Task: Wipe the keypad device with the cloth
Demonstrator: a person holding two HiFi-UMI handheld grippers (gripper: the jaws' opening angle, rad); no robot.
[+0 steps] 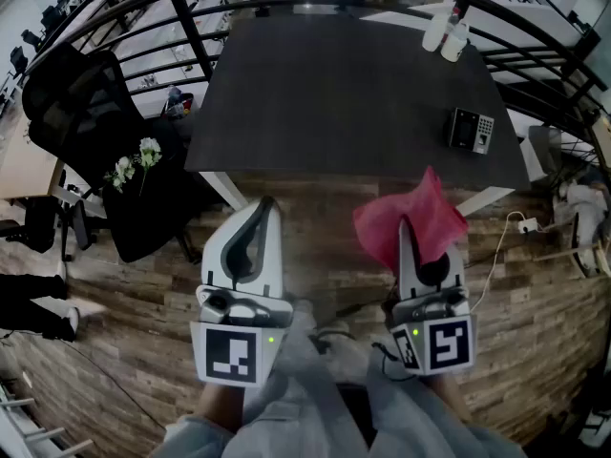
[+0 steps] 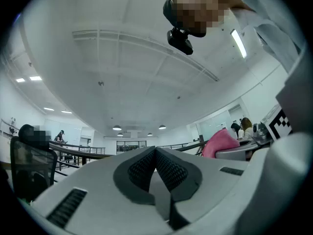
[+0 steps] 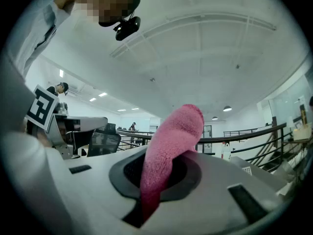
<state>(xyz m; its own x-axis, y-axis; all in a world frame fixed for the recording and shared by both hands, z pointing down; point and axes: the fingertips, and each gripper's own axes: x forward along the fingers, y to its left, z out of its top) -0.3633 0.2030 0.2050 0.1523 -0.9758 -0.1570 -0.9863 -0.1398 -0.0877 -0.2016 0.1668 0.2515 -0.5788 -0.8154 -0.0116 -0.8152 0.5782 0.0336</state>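
The keypad device (image 1: 472,129), black with a grey button pad, lies near the right edge of the dark table (image 1: 344,93). My right gripper (image 1: 405,225) is shut on the pink cloth (image 1: 410,216), held upright in front of the table's near edge; the pink cloth (image 3: 168,146) sticks up between the closed jaws of the right gripper (image 3: 164,168). My left gripper (image 1: 270,206) is shut with nothing in it, held beside the right one. In its own view the left gripper (image 2: 155,153) points up at the ceiling, pads pressed together.
Two white bottles (image 1: 446,29) stand at the table's far right corner. A black office chair (image 1: 95,132) with white flowers (image 1: 134,165) beside it is at the left. A white power strip (image 1: 528,225) and cable lie on the wood floor at right. Black railings (image 1: 143,27) ring the area.
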